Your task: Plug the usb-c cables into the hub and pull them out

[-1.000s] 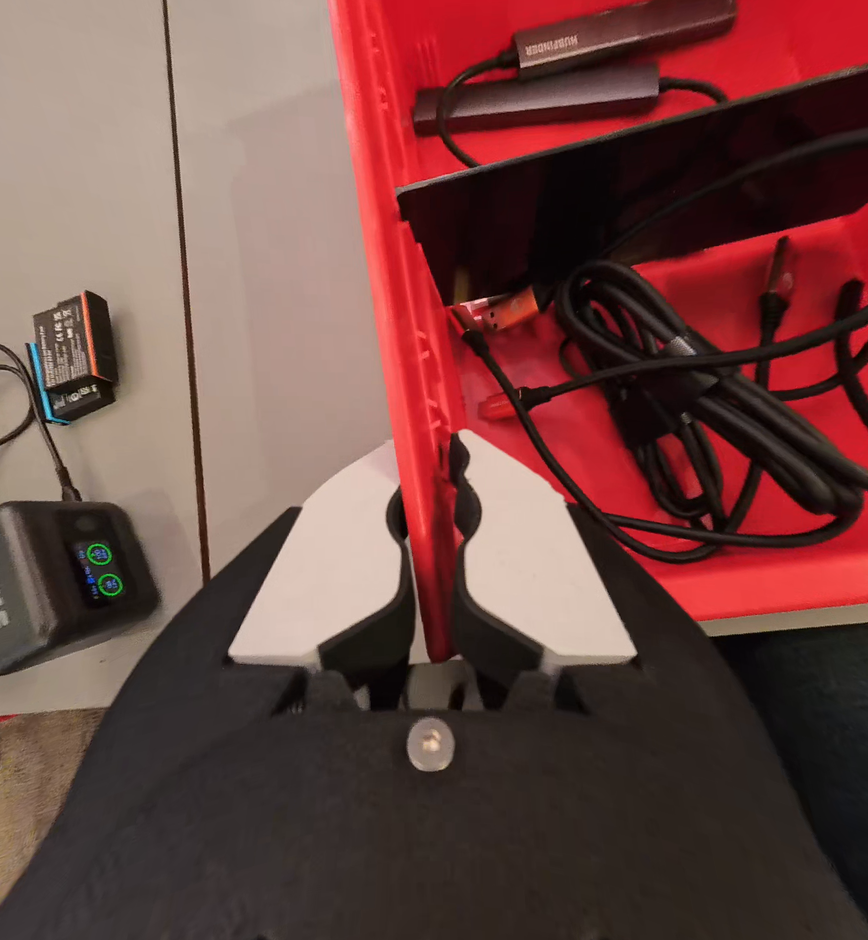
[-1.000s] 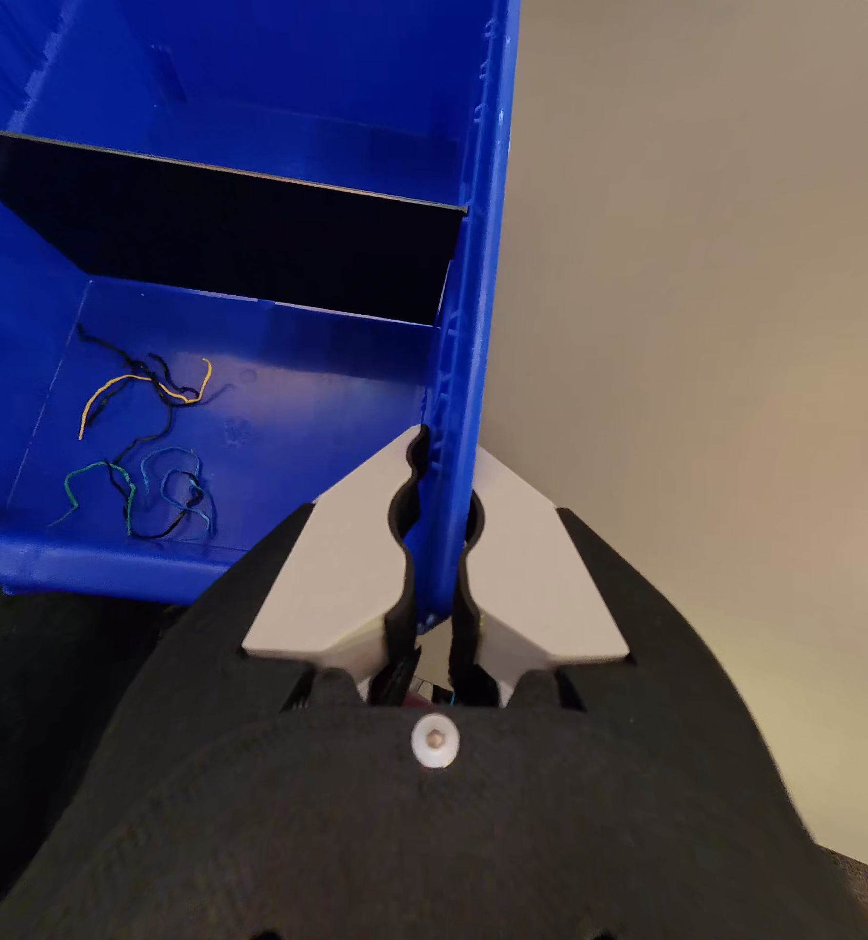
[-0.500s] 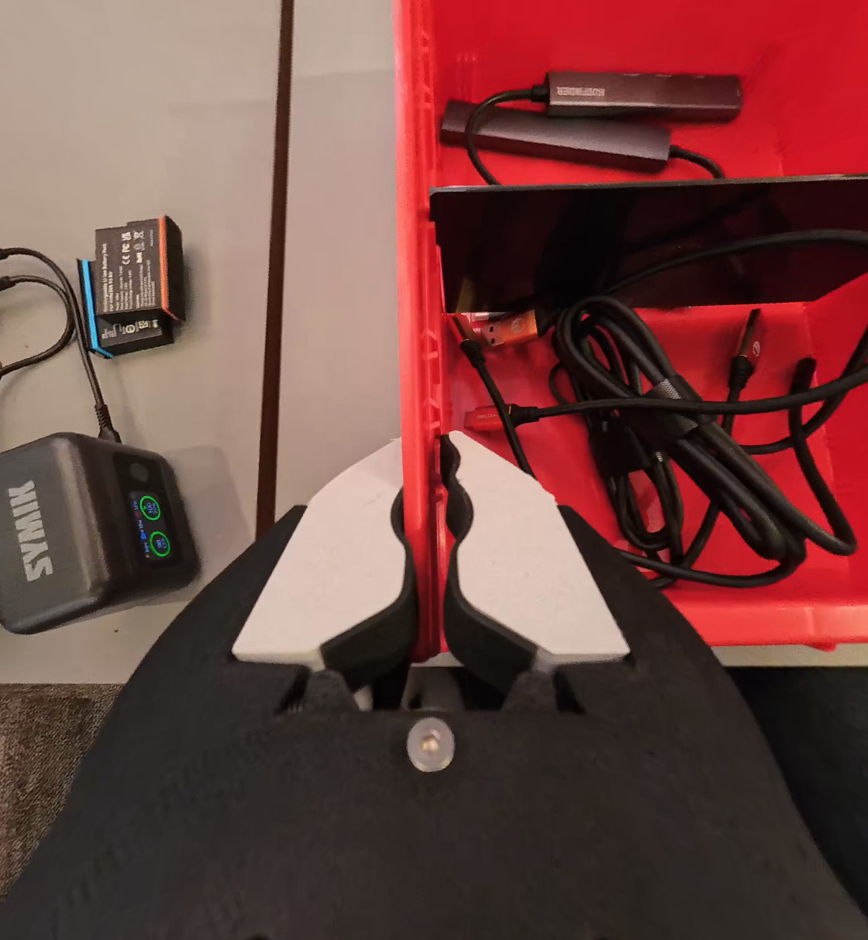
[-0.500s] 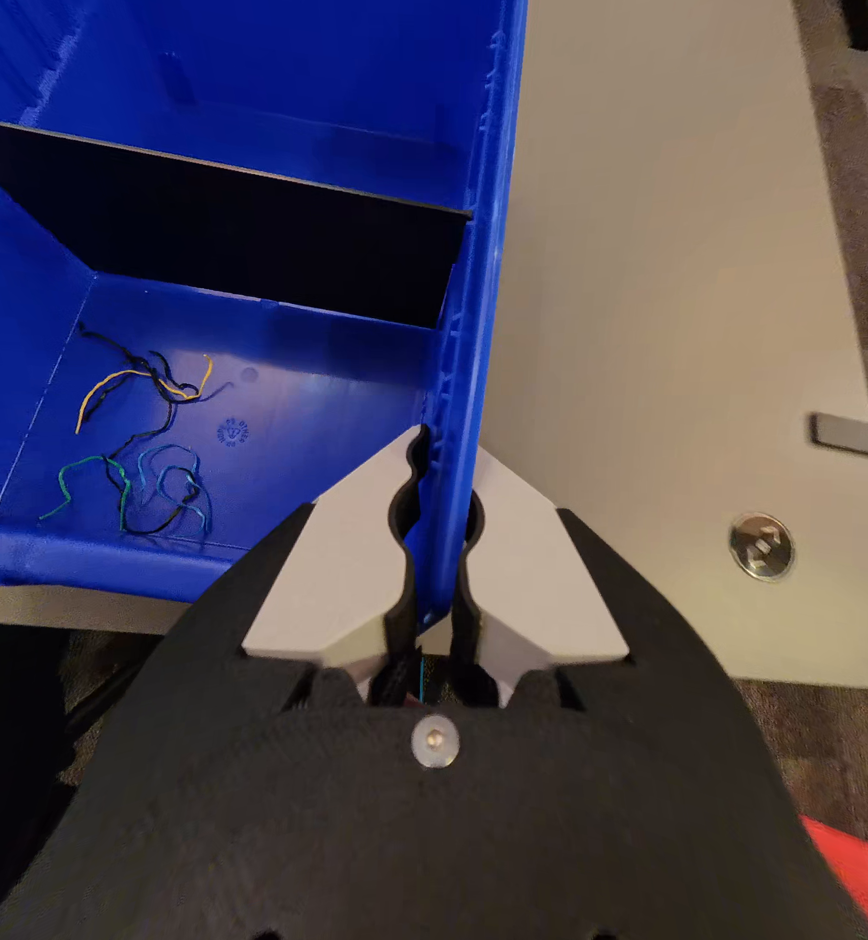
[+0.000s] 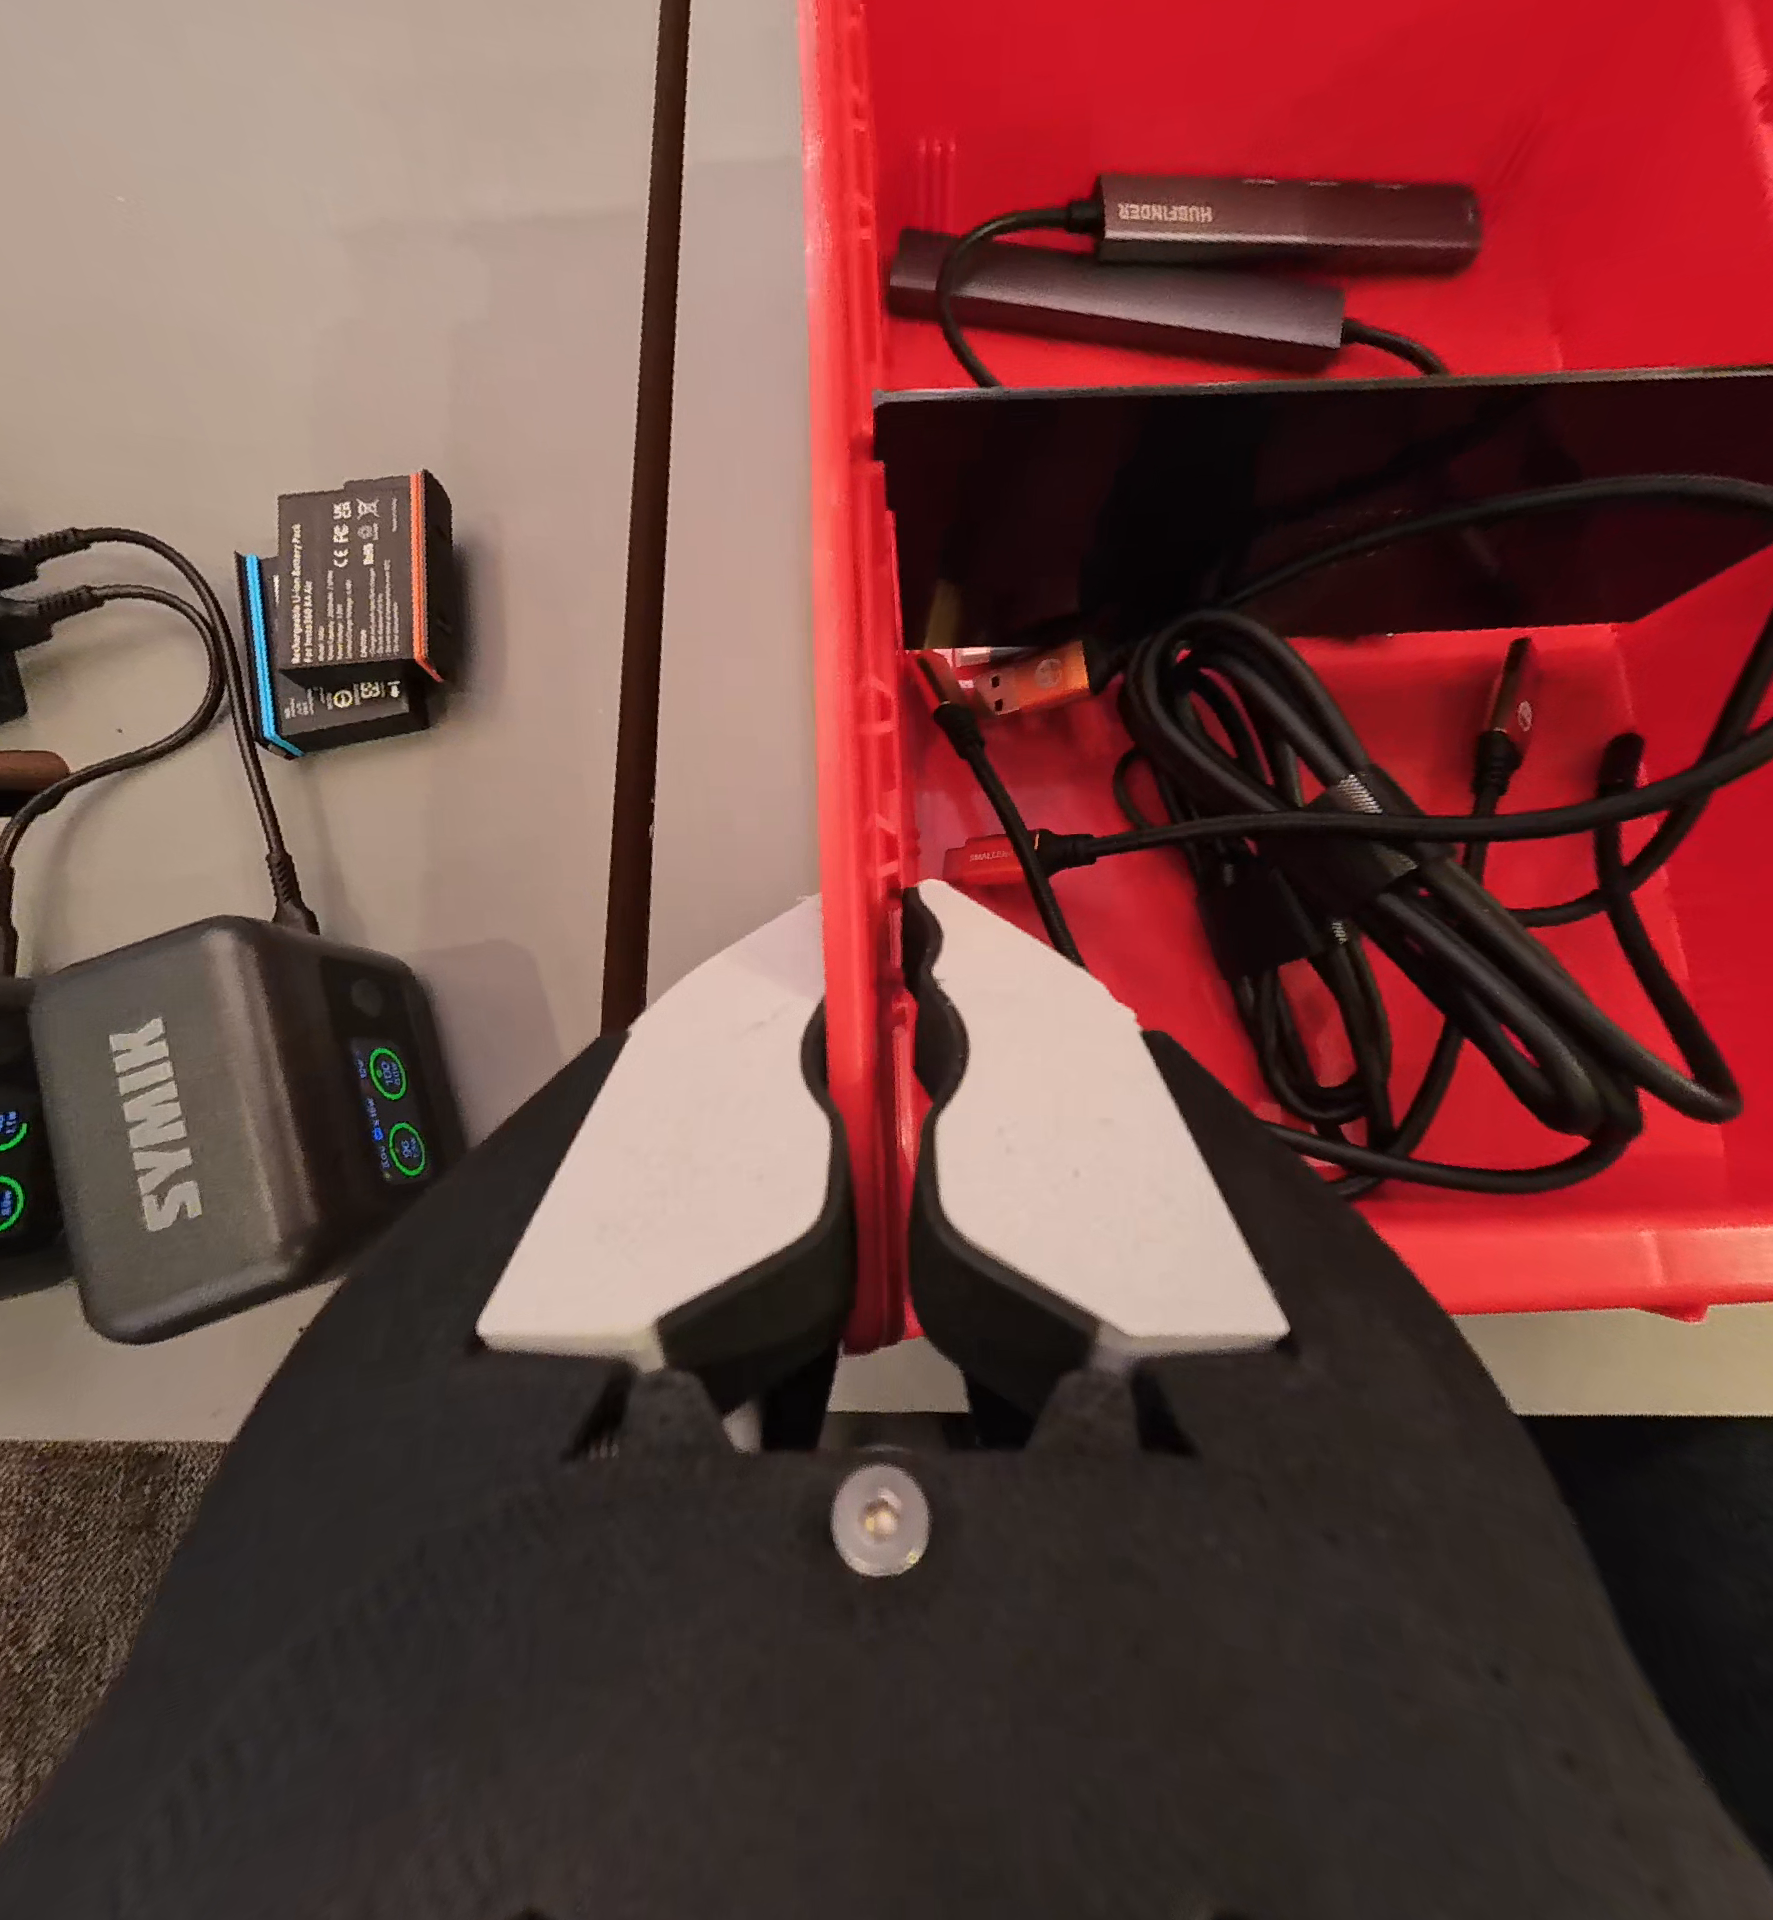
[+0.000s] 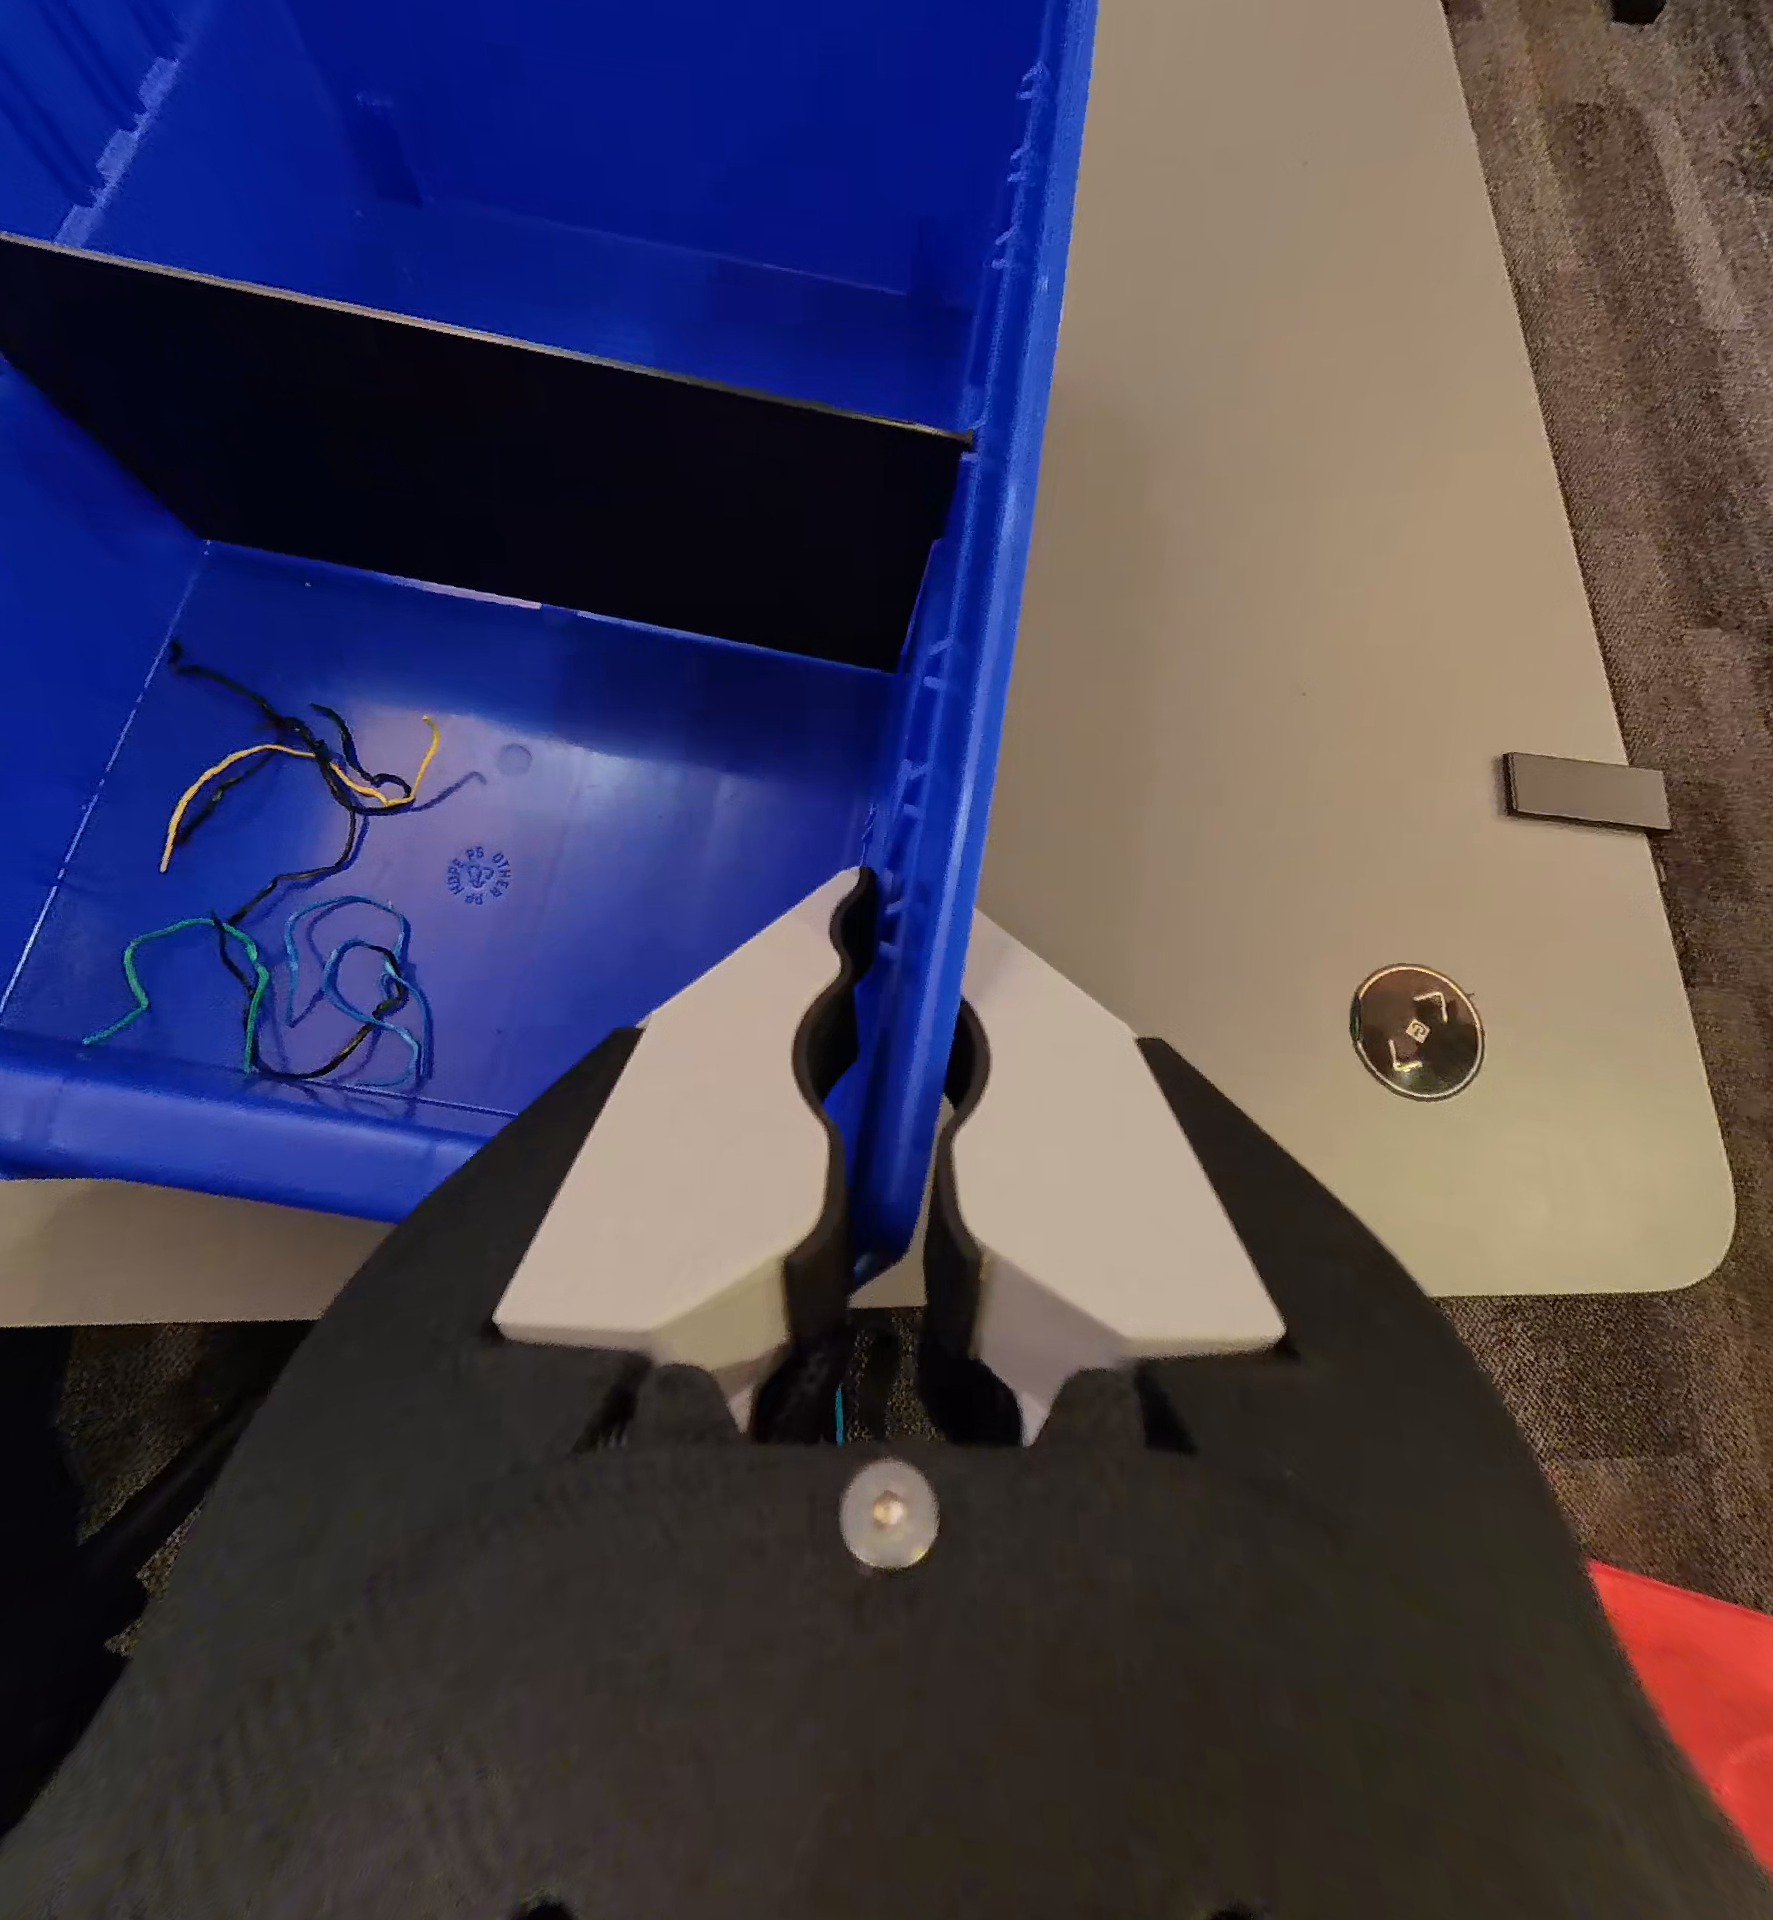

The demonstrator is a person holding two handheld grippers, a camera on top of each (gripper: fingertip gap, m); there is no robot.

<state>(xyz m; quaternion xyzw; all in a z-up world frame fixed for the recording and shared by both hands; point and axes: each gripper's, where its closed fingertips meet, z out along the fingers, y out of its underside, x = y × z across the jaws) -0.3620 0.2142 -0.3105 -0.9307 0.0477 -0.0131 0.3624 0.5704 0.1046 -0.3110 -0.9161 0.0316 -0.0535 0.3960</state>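
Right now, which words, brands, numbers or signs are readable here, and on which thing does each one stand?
I do not quote writing; these bear it:
Upper hub, red bin: white lettering.
Grey charger: large white lettering, lit figures.
Battery packs: small print.
Blue bin floor: moulded mark.
Metal disc: signs.

An office-like workroom. A grey tabletop [image 6: 1277,623] stands on patterned carpet [image 6: 1713,312]. Battery chargers [image 5: 227,1112] sit beside plastic bins [image 5: 1277,83].

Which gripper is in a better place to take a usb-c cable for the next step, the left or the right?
Left, probably. The left gripper is shut on the red bin wall, with the cables and hubs inside it. The right gripper is shut on the blue bin, which holds only thin wire scraps.
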